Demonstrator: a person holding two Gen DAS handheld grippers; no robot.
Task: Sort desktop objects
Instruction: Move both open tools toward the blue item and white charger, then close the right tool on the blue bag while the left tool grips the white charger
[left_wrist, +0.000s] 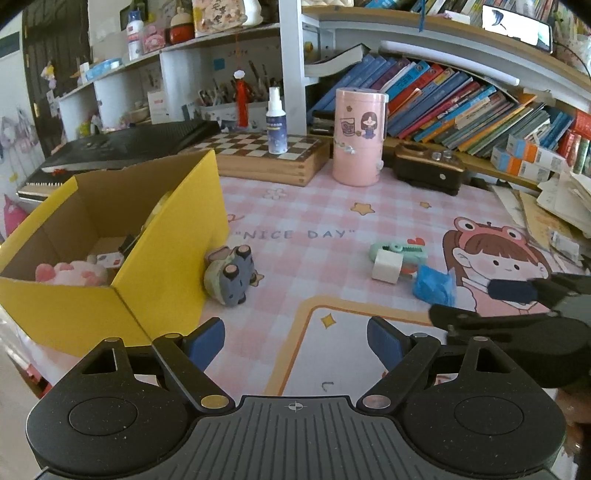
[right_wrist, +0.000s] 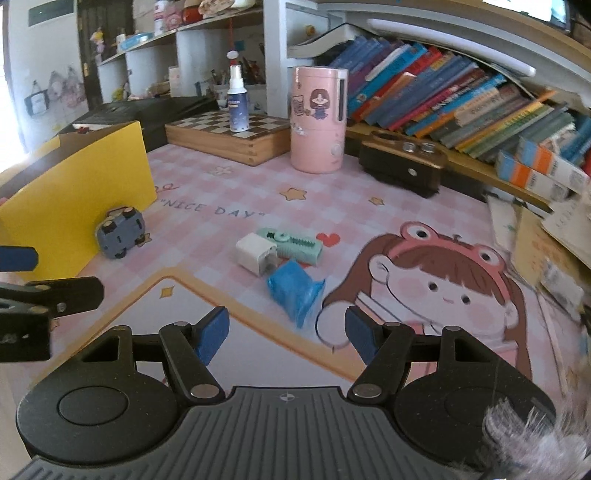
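Observation:
A yellow cardboard box (left_wrist: 166, 236) stands open at the left of the desk, with a pink plush (left_wrist: 72, 273) and other small items inside; it also shows in the right wrist view (right_wrist: 74, 206). A grey toy car (left_wrist: 231, 278) (right_wrist: 120, 236) lies on its side against the box. A white cube (left_wrist: 386, 266) (right_wrist: 256, 254), a green crocodile clip (left_wrist: 400, 251) (right_wrist: 295, 245) and a blue plastic packet (left_wrist: 434, 286) (right_wrist: 295, 291) lie mid-desk. My left gripper (left_wrist: 295, 341) is open and empty above the mat. My right gripper (right_wrist: 288, 332) is open and empty, just short of the blue packet.
A pink cylinder container (left_wrist: 358, 136), a wooden chessboard box (left_wrist: 266, 155) with a spray bottle (left_wrist: 276, 122), and a dark brown device (left_wrist: 428, 166) stand at the back. Books (left_wrist: 461, 107) line the shelf. Loose papers (left_wrist: 561, 206) pile at the right.

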